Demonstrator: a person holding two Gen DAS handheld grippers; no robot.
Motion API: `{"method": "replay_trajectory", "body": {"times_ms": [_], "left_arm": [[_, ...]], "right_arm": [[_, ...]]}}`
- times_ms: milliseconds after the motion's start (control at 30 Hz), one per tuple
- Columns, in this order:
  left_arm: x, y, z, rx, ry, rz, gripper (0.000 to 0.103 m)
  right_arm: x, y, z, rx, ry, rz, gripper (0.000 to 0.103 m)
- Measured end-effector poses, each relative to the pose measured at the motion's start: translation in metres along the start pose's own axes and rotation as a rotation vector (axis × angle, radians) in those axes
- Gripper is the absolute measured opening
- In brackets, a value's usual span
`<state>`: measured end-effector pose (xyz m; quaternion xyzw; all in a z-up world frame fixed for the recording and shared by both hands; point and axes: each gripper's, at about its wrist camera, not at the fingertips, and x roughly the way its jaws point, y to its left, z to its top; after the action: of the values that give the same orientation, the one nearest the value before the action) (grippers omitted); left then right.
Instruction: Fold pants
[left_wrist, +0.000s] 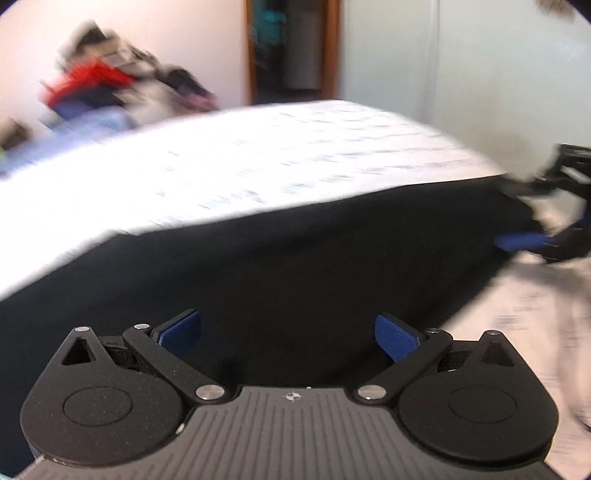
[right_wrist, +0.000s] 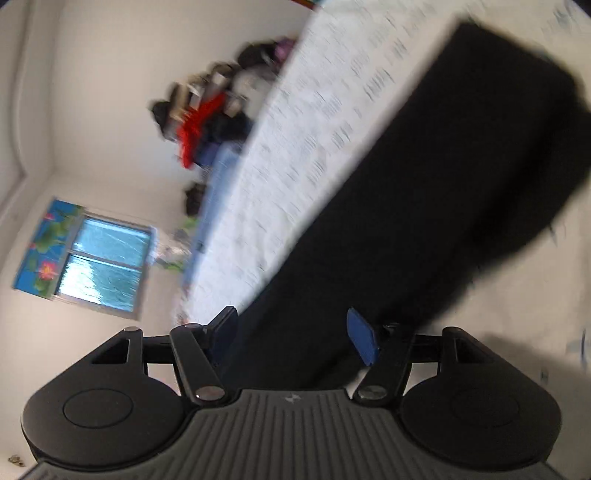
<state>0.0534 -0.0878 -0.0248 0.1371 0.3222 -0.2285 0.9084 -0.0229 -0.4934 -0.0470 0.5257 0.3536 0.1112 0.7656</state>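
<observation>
White patterned bedsheet (left_wrist: 295, 155) is covering the bed, and black pants (left_wrist: 280, 266) are lying across it in a long dark band. Piled clothes (left_wrist: 110, 85) are sitting blurred by the far wall. Left gripper (left_wrist: 288, 334) is hovering wide open over the pants, gripping nothing; right gripper (right_wrist: 291, 338) is likewise gaping open above the cloth, empty.

Black hand-held gripper (left_wrist: 288, 334), blue pads (left_wrist: 397, 338), silver screws

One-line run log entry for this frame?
step: fold pants | left tool: open over black pants | right tool: open | surface: white patterned bedsheet
</observation>
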Motion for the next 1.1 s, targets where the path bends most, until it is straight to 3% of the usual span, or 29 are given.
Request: {"method": "replay_trajectory", "body": {"times_ms": [67, 200, 267, 400, 500, 667, 767, 867, 967, 1067, 1100], "left_arm": [[0.006, -0.017, 0.000, 0.108, 0.004, 0.066, 0.097], [0.012, -0.049, -0.007, 0.350, -0.040, 0.107, 0.095], [0.015, -0.062, -0.009, 0.425, -0.069, 0.122, 0.094], [0.011, -0.069, -0.002, 0.423, -0.062, 0.031, 0.094], [0.010, -0.073, -0.002, 0.443, -0.057, 0.001, 0.094], [-0.003, -0.078, -0.007, 0.455, -0.097, -0.051, 0.097], [0.014, -0.085, 0.001, 0.502, -0.088, -0.059, 0.099], [0.039, -0.089, 0.000, 0.554, -0.045, 0.020, 0.090], [0.047, -0.083, 0.006, 0.550, -0.024, 0.030, 0.088], [0.051, -0.083, 0.006, 0.593, -0.007, 0.037, 0.068], [0.051, -0.084, 0.005, 0.597, 0.007, 0.022, 0.054]], "right_arm": [[0.007, -0.004, -0.004, 0.004, 0.032, -0.039, 0.065], [0.015, -0.001, -0.003, 0.006, 0.032, -0.060, 0.065], [0.016, -0.002, -0.001, 0.009, 0.009, -0.043, 0.065], [0.021, -0.004, 0.001, 0.048, -0.029, -0.100, 0.064], [0.033, -0.002, 0.003, 0.067, -0.038, -0.068, 0.065], [0.040, 0.002, 0.007, 0.027, -0.049, -0.040, 0.059], [0.037, 0.001, 0.012, 0.050, -0.061, -0.004, 0.058], [0.035, -0.005, 0.013, 0.101, -0.063, 0.051, 0.059], [0.032, -0.006, 0.012, 0.116, -0.052, 0.063, 0.059], [0.028, -0.010, 0.011, 0.130, -0.064, 0.078, 0.059], [0.027, -0.010, 0.011, 0.126, -0.075, 0.062, 0.059]]}}
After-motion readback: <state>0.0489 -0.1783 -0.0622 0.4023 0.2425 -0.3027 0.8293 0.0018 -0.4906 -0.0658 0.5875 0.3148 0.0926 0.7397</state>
